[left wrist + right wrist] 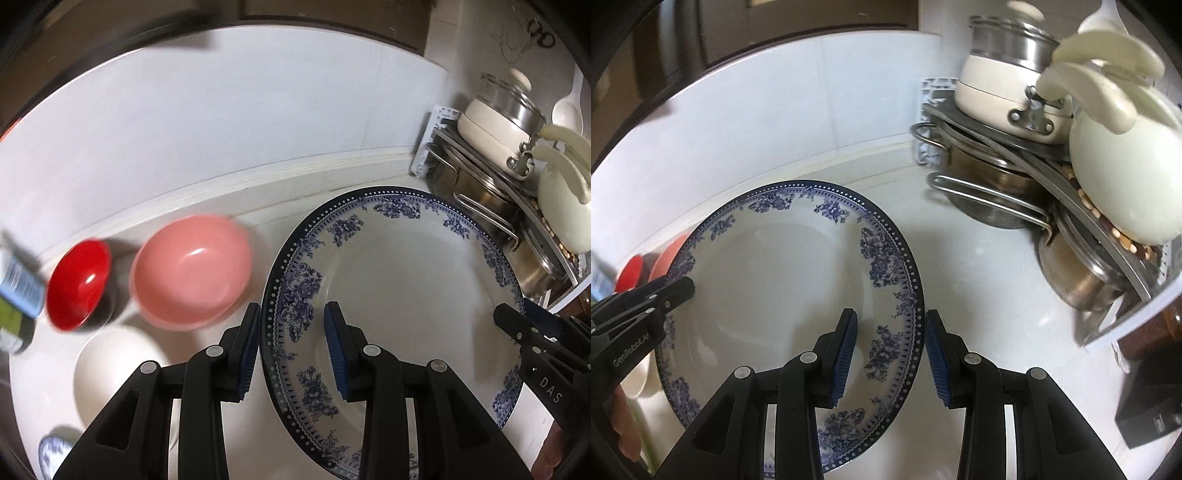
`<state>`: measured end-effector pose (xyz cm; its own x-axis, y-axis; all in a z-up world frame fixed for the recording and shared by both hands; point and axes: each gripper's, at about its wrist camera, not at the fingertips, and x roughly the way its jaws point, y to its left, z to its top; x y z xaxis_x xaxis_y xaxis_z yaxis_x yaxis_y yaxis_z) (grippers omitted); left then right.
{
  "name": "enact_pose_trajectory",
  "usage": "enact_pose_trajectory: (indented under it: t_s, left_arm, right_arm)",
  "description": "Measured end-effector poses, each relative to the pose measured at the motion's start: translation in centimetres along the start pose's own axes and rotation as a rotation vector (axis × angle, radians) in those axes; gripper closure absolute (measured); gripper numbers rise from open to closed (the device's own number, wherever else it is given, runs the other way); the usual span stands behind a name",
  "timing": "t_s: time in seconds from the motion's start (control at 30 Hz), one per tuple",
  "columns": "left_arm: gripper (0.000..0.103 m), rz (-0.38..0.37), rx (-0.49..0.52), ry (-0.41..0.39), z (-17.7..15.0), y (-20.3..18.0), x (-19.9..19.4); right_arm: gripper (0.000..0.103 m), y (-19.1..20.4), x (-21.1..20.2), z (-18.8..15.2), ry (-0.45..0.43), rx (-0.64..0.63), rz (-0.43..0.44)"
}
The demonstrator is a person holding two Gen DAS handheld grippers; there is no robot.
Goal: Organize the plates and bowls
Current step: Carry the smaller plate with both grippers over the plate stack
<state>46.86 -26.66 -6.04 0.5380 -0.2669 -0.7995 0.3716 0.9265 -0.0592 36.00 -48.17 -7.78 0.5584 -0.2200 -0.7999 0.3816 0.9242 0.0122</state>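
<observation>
My left gripper [291, 350] pinches the plate [399, 295] by its near left rim, one pad inside, one outside; my right gripper [892, 354] pinches the opposite rim the same way. The plate hangs between them above the counter [979, 258], face up and tipped, its far edge higher, I think, though the fisheye bends it. It is round, so it has no long axis; the line between my two grips is the one that matters.

If my hands drift apart or twist unevenly, a rim could slip from the pads and the plate would drop. Swinging left, it could clip the pink bowl [192, 269] or red bowl [77, 284]; right, the pots [1015, 192].
</observation>
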Motion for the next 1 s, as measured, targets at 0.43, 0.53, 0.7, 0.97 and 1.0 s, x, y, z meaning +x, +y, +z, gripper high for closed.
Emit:
enact_pose_trajectory:
  t_s: [0.43,0.53,0.7,0.97,1.0]
  left_arm:
    - [0.068,0.076,-0.125,-0.029,-6.1,7.9,-7.5]
    - [0.068,0.093,-0.159,-0.035,-7.3,10.1,-9.0]
    - [0.068,0.120,-0.206,-0.041,-9.4,13.5,-11.3]
    - [0.068,0.168,-0.268,-0.048,-12.5,18.8,-14.6]
    - [0.068,0.177,-0.275,-0.048,-12.9,19.5,-14.9]
  right_arm:
    - [0.065,7.7,-6.0,-4.5,-0.026,-0.115,0.072]
    - [0.065,9.5,-7.1,-5.3,-0.029,-0.144,0.087]
    - [0.065,12.7,-8.8,-6.6,-0.038,-0.189,0.114]
    - [0.065,18.8,-11.2,-8.8,-0.047,-0.261,0.165]
    - [0.065,19.3,-11.5,-9.0,-0.048,-0.267,0.170]
